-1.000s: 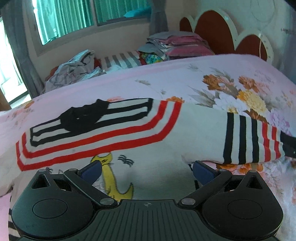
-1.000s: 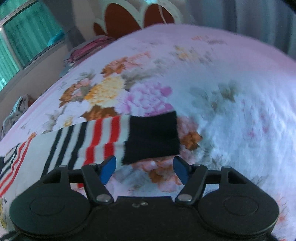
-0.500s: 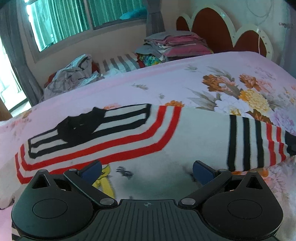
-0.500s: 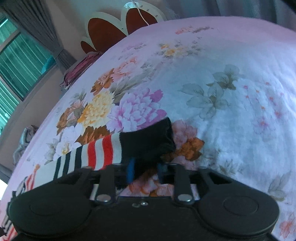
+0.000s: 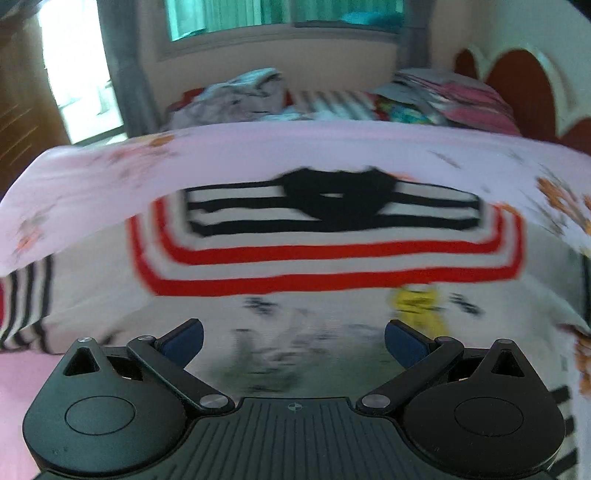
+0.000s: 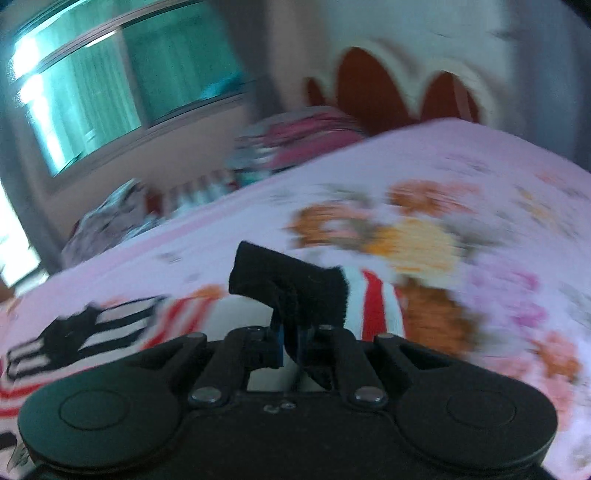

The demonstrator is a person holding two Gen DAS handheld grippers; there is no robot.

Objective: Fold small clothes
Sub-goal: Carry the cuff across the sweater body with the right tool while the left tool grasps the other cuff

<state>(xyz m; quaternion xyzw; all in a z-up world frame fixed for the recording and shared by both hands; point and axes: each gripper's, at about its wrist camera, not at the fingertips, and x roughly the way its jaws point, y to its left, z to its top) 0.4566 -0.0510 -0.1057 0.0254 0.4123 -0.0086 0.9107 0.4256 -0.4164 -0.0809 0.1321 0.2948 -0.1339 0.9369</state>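
Right wrist view: your right gripper [image 6: 291,345] is clenched on the black cuff [image 6: 291,286] of the small sweater's sleeve; the cuff rises crumpled above the blue pads, and the red and white bands of the sleeve [image 6: 373,306] trail off behind it to the right. Its jaws have just been closing, with that cuff between them.

Left wrist view: your left gripper [image 5: 293,341] is released, its blue fingers [image 5: 183,339] set wide apart over the white front of the sweater [image 5: 295,266], with nothing between them. Whether the pads touch the cloth you cannot tell through the blur.

The sweater lies spread flat on the pink floral bedspread [image 5: 240,151]: white body, black collar [image 5: 334,201], black stripes below it framed by two red bands, a yellow figure [image 5: 419,304] on the chest, and a striped sleeve at the left edge.

Beyond the bed, a loose heap of clothes [image 5: 240,98] and a folded stack [image 5: 450,98] lie beside the red headboard [image 5: 521,92], under a green-curtained window [image 5: 284,13]. No containers appear in either view.
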